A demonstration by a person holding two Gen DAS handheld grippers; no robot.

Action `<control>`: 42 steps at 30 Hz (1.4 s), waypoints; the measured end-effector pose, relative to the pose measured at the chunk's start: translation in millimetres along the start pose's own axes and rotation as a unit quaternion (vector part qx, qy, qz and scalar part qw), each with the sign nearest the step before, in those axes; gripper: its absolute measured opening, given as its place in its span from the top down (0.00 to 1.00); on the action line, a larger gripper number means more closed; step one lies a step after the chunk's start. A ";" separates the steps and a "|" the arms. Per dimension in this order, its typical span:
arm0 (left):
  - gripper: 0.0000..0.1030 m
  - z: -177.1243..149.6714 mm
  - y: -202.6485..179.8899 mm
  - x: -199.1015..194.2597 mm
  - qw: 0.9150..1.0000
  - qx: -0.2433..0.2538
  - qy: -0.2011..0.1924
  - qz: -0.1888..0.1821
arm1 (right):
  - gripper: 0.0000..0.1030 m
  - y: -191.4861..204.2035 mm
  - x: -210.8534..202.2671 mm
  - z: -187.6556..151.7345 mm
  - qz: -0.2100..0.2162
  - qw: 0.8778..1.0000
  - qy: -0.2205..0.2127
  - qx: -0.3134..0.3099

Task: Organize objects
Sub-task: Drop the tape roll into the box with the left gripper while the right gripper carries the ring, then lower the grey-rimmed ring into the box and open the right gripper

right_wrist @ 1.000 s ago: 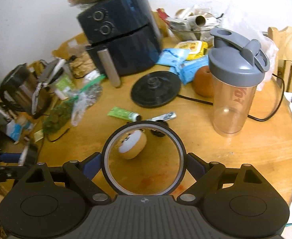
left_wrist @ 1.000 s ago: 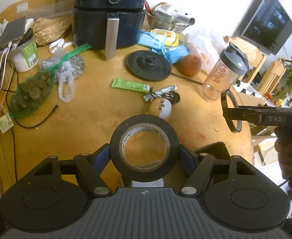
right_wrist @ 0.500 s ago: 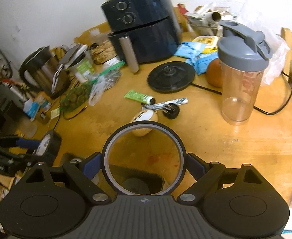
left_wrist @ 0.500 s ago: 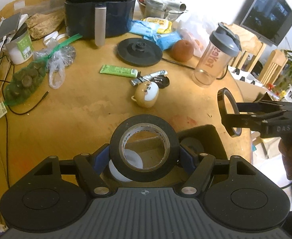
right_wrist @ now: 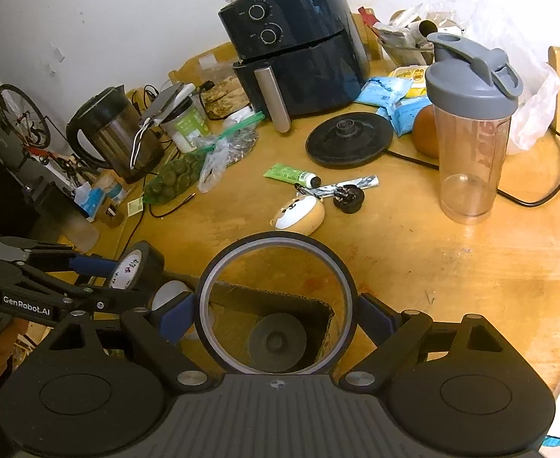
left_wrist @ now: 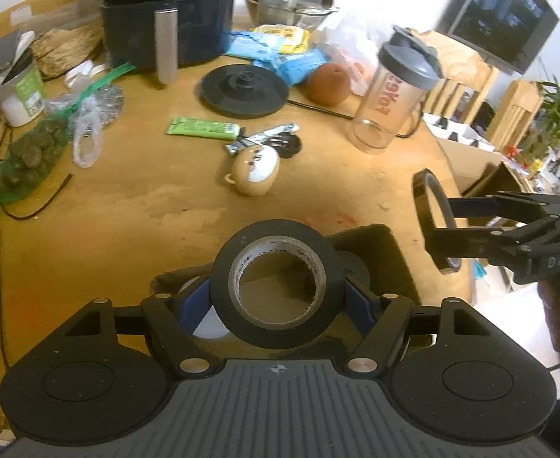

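You're pulling both grippers back from mid-table, so the open cardboard box (right_wrist: 318, 307) is now sliding in beneath them. Left gripper (left_wrist: 278, 297) is clamping the black tape roll (left_wrist: 277, 246), right gripper (right_wrist: 276, 315) the thin ring (right_wrist: 276, 242); neither's dropped yet, and clutter's still waiting.

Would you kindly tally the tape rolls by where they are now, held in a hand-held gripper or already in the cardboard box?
Held in a hand-held gripper: 2, the thick black roll in the left, the thin wide ring in the right.
In the box: at least 2, a dark roll and a white roll; part of the inside is hidden.
Total: 4 visible.
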State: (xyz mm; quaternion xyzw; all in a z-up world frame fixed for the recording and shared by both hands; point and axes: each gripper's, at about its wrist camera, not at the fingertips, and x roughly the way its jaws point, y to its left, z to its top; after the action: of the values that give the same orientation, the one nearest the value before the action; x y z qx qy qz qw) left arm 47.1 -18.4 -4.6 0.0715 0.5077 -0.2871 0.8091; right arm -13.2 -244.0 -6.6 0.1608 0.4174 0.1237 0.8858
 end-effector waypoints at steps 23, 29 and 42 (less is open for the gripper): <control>0.24 -12.0 21.6 -29.5 0.999 -0.030 -0.035 0.004 | 0.11 31.4 10.0 -1.2 0.018 0.998 0.012 -0.058; 0.24 -22.0 30.8 -36.9 0.998 -0.050 -0.042 0.011 | 0.11 49.3 18.5 1.2 0.024 0.995 0.022 -0.098; 0.24 -38.2 39.6 -51.0 0.995 -0.082 -0.052 0.026 | 0.00 81.5 36.1 3.7 0.032 0.986 0.046 -0.158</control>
State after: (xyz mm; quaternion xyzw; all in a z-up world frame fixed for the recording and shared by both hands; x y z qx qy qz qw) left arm 22.2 49.9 14.3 0.0031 0.4843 -0.2273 0.8448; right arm 5.2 -157.1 2.0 0.0264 0.4280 0.2237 0.8753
